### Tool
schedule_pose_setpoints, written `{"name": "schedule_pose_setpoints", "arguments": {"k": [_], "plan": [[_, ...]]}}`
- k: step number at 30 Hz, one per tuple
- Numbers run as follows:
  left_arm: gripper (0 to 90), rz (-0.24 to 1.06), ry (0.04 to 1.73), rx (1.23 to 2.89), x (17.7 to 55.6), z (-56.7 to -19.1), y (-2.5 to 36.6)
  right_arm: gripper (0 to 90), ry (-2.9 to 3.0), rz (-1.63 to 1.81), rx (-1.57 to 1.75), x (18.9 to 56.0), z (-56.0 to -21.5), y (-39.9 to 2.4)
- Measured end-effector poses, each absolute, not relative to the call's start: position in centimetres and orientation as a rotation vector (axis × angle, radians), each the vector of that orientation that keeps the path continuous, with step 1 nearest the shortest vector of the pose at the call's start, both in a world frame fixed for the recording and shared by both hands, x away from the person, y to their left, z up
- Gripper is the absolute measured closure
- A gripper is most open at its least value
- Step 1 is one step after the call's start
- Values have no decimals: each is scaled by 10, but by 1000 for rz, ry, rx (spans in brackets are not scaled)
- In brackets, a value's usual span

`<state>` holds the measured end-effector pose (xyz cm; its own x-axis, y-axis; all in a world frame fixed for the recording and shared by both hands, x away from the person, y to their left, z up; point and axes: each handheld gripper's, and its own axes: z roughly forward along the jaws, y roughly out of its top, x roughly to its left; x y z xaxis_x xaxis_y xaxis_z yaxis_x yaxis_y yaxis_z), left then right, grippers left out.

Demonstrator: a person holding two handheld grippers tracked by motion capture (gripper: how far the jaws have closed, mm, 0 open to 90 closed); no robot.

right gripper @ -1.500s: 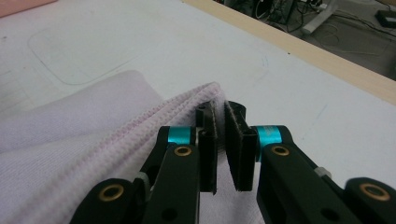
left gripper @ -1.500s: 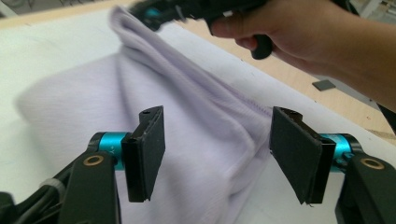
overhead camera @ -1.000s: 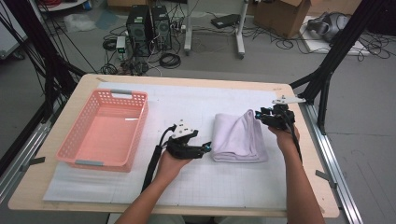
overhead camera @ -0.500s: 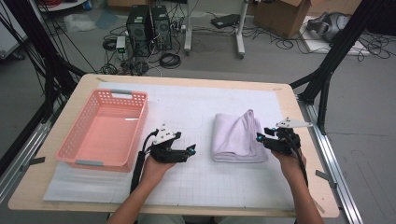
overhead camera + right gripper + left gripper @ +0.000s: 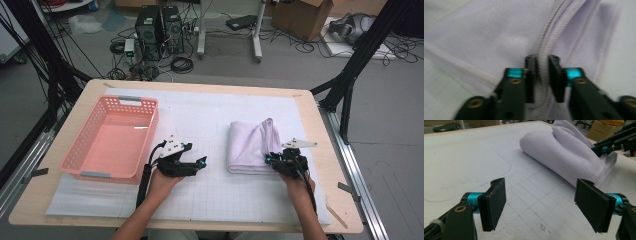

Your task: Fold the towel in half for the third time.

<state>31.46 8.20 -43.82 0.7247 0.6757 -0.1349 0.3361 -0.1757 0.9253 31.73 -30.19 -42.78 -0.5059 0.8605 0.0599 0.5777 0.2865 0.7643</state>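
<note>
A folded pale lilac towel (image 5: 248,144) lies on the white grid mat, right of centre. My right gripper (image 5: 270,160) is at the towel's near right corner. In the right gripper view my right gripper (image 5: 542,75) has just been closing, and its pads pinch the stitched hem of the towel (image 5: 486,32). My left gripper (image 5: 201,163) rests low over the mat, left of the towel and apart from it. In the left gripper view my left gripper (image 5: 540,205) stands wide open with bare mat between its pads. Beyond it lie the towel (image 5: 559,152) and the right gripper (image 5: 602,148).
A pink plastic basket (image 5: 95,174) stands at the left of the table, empty inside. The white mat (image 5: 200,115) covers most of the wooden tabletop (image 5: 320,130). Black frame legs, computers and cables stand on the floor beyond the far edge.
The left gripper drew back to the left, away from the towel. The right gripper came toward the near side and down to the towel's corner, and its jaws closed on the hem.
</note>
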Motion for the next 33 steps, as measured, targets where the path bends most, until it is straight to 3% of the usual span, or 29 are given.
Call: {"name": "schedule_pose_setpoints", "arguments": {"k": [7,12,18,24,28,33], "plan": [[259,365,818,1783,313,-442,87,813,2127,1008,1380,304,-415,-322],[259,368,820,1782,313,-441,88,637,2079,984,1510,297,-417,-337],[259,372,821,1785,313,-441,87,664,2064,1094,1402,303,-407,-331],[256,365,822,1783,312,-441,88,687,2191,1077,1297,311,-426,-313],[254,362,828,1777,313,-441,89,764,2180,901,1336,305,-429,-321],[250,362,831,1780,313,-441,88,751,2174,936,1409,296,-429,-341]]}}
